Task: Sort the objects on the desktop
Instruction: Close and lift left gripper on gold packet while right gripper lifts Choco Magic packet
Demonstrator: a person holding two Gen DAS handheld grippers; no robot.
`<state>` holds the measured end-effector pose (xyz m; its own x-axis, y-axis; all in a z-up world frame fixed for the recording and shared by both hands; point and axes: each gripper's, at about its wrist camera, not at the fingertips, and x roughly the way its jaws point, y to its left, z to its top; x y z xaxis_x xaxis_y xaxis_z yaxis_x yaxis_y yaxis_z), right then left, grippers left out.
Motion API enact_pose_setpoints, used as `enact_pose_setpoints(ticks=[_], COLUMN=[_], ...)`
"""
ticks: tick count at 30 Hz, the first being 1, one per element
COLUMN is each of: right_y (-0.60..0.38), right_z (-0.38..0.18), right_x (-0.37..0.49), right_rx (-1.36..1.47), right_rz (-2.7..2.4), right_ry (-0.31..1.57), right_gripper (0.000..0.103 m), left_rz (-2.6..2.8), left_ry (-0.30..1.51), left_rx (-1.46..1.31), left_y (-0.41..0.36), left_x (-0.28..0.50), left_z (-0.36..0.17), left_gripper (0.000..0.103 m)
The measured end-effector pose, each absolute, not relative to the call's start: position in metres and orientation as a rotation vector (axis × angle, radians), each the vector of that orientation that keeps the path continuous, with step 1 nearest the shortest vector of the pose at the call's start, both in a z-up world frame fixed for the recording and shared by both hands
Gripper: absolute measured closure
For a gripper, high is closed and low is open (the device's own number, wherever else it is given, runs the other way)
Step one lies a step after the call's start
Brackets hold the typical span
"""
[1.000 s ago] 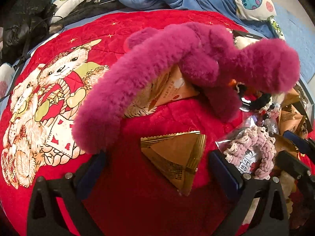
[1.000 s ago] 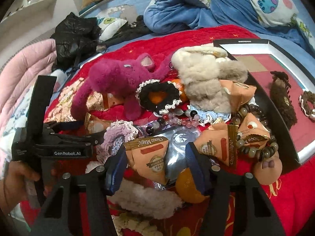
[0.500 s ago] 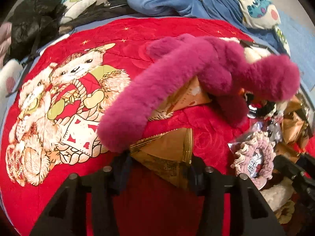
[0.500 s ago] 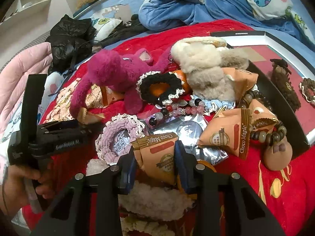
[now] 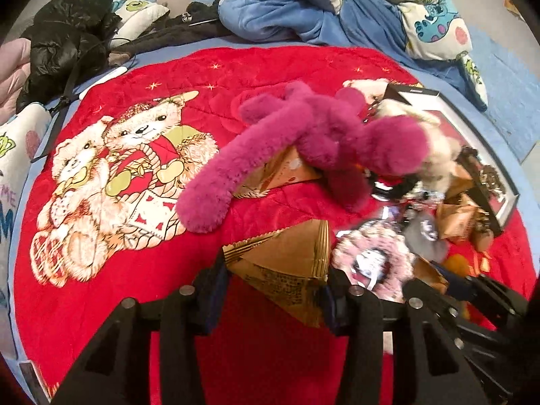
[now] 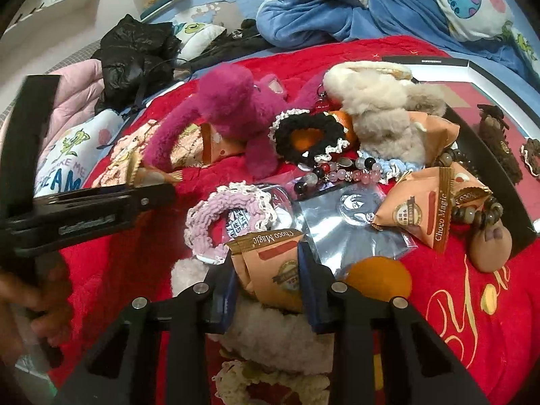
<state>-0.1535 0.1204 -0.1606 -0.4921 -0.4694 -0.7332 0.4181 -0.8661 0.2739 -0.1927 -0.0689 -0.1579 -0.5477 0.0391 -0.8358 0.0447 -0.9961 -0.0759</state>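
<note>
Pinching a gold triangular snack packet (image 5: 287,263) between both pads, the left tongs (image 5: 273,280) hold it clear above the red bear-print blanket (image 5: 101,303); the jaws stand partly closed, stopped by the packet's width. In the right wrist view the same tongs (image 6: 135,182) show from the side, a hand (image 6: 20,303) blurred at the frame's left edge.

The right tongs (image 6: 268,280) have a peach "Choco Magic" packet (image 6: 270,266) between their blue pads (image 6: 229,290), and the jaws are closing on it; both pads already press its sides. That packet sits at the near edge of the pile, over a pale fluffy item (image 6: 276,330) and just beside an orange ball (image 6: 381,276).

Around it lie a pink crocheted scrunchie (image 6: 229,216), a clear plastic sleeve with a badge (image 6: 351,222), and another peach packet (image 6: 422,212). Farther back are a black scrunchie with white trim (image 6: 310,135), a string of beads (image 6: 344,172), a magenta plush toy (image 6: 233,108) and a beige plush toy (image 6: 381,108). A black-framed tray (image 6: 486,155) at the right holds dark brown hair pieces (image 6: 499,141). Blue bedding (image 6: 320,10) and a black jacket (image 6: 135,57) lie beyond the blanket.
</note>
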Motion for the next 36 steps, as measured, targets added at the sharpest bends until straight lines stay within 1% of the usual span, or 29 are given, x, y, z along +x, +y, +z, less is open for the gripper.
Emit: enact_pose_setpoints(ticks=[8,17,29,36], right_y=[0.12,0.127,0.143,0.171], right_z=[-0.151,-0.133,-0.118,-0.108], right_x=[-0.147,-0.139,-0.138,-0.135], right_rx=[1.152,1.11,1.074,1.049], right_rz=[-2.353,-2.389,-2.446,-2.523], right_ry=[-0.062,-0.064,-0.084,-0.139], right_gripper=[0.072,0.072,0.072,0.072], left_rz=[-2.787,-2.824,-2.896,-2.947], left_ry=[0.142,0.103,0.072,0.025], left_rx=[1.452,1.403,1.374,1.393], left_y=[-0.062,-0.054,-0.036,-0.011], left_x=[-0.166,-0.16,-0.156,-0.16], left_z=[-0.125,-0.101,-0.081,-0.076], left_gripper=[0.055,0.055,0.055,0.055])
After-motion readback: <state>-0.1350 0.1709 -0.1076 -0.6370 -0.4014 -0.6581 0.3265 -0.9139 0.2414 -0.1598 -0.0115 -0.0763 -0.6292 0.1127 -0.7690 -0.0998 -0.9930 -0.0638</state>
